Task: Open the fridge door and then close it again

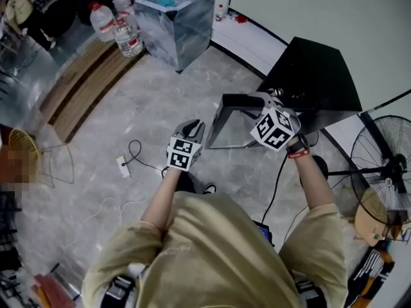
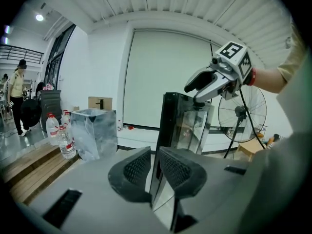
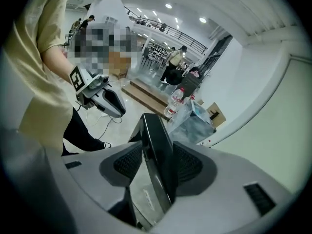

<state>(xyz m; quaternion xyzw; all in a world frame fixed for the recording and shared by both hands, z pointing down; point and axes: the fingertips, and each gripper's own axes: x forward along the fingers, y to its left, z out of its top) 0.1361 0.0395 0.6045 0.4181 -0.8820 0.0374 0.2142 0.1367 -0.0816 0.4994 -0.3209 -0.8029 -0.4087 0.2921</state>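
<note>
Plainly the right tongs [image 3: 157, 159] are nearer, wide open astride the top edge of the swung-out fridge door [image 1: 234, 128], which runs straight ahead between them unclamped, while the left tongs [image 2: 155, 165], barely parted and empty, hang short of it.

Away from the job itself, we see several clear plastic water bottles with red labels [image 1: 122, 24] standing at the far end of a low wooden slatted step [image 1: 83, 85]. Just beside them sits a cube-shaped bin wrapped in silvery foil [image 1: 174, 21], with something turquoise lying in its open top. On the grey marbled floor [image 1: 128, 108] lies a small white power strip [image 1: 123, 166], a thin black cable [image 1: 136, 151] looping beside it. A yellow wire-frame chair [image 1: 29, 149] stands at the left edge and a black pedestal fan [image 1: 384, 172] at the right. In the left gripper view we make out a brown cardboard box [image 2: 100, 103] near the white wall [image 2: 161, 72] and a person [image 2: 18, 89] standing far off.
</note>
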